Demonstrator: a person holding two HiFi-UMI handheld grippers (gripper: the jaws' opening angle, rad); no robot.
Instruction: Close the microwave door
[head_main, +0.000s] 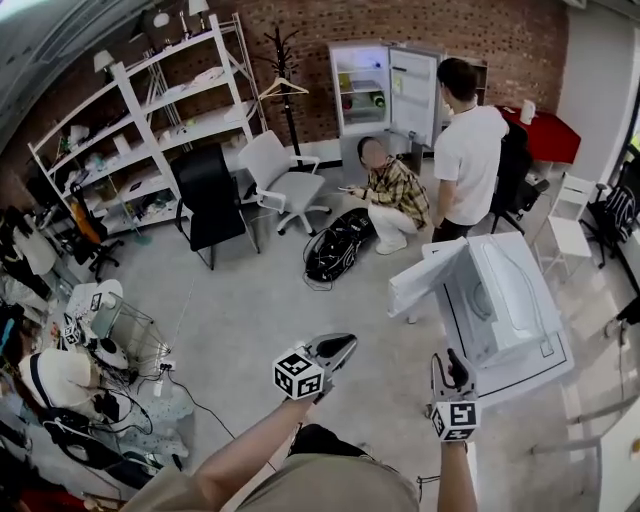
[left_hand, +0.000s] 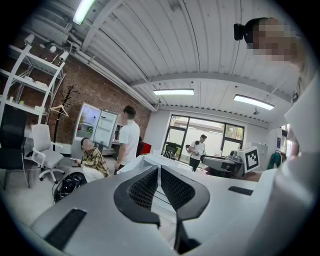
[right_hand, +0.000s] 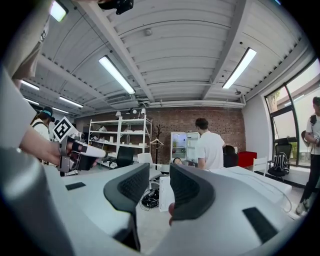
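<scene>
The job is not done yet. The microwave (head_main: 505, 300) sits on the white bench (head_main: 556, 373) at the right. Its door (head_main: 428, 278) is wide open and sticks out to the left. No tool touches it. The left tool (head_main: 335, 352) is in the air, near the door but apart from it, with its jaws pinched together on nothing. The right tool (head_main: 452, 368) is near the microwave's front, with its jaws a little apart and empty. I think the whole push is still left to do.
</scene>
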